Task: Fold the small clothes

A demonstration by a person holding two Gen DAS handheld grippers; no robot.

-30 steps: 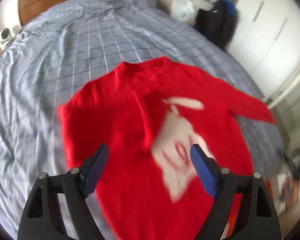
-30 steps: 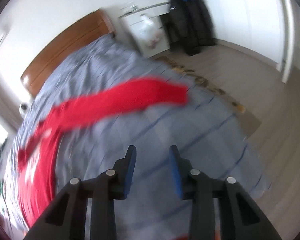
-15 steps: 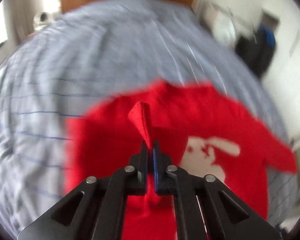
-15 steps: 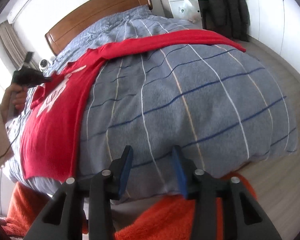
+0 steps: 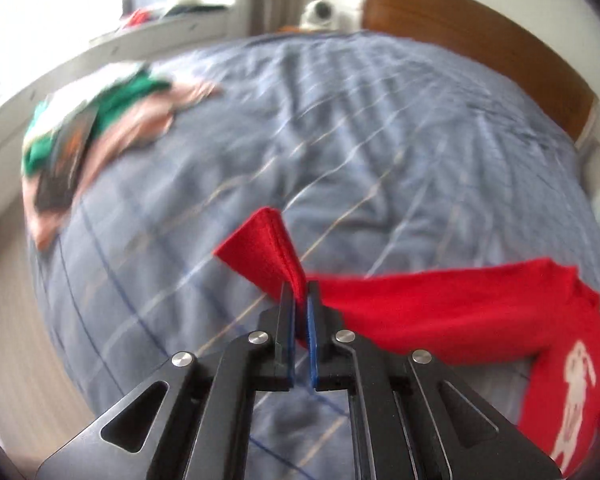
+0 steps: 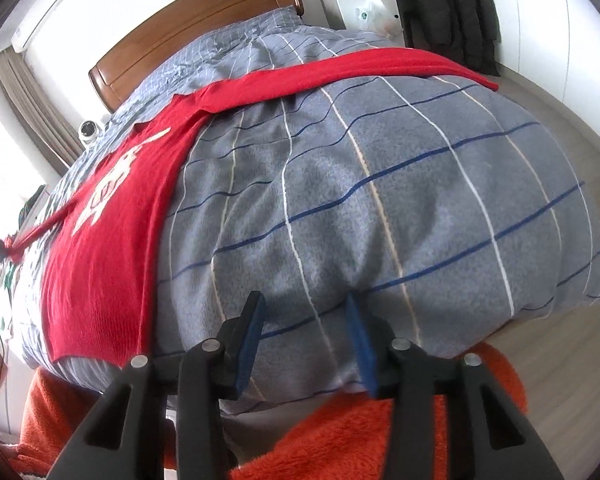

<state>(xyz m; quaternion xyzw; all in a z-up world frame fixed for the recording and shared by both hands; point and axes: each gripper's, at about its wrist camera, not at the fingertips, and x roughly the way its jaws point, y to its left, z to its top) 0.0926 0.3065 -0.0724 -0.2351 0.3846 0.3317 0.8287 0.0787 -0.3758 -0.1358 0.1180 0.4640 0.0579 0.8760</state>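
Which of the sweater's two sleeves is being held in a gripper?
The one stretched toward the window side: its cuff is pinched in the left gripper. The other sleeve lies flat across the bed, untouched.

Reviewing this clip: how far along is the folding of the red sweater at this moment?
Early. Done: the red sweater lies spread on the bed, right sleeve stretched out. In hand: the left tool is shut on the left sleeve cuff, drawn out sideways. The right tool is opening with nothing between its jaws. Left: every fold; an unfolded clothes pile waits.
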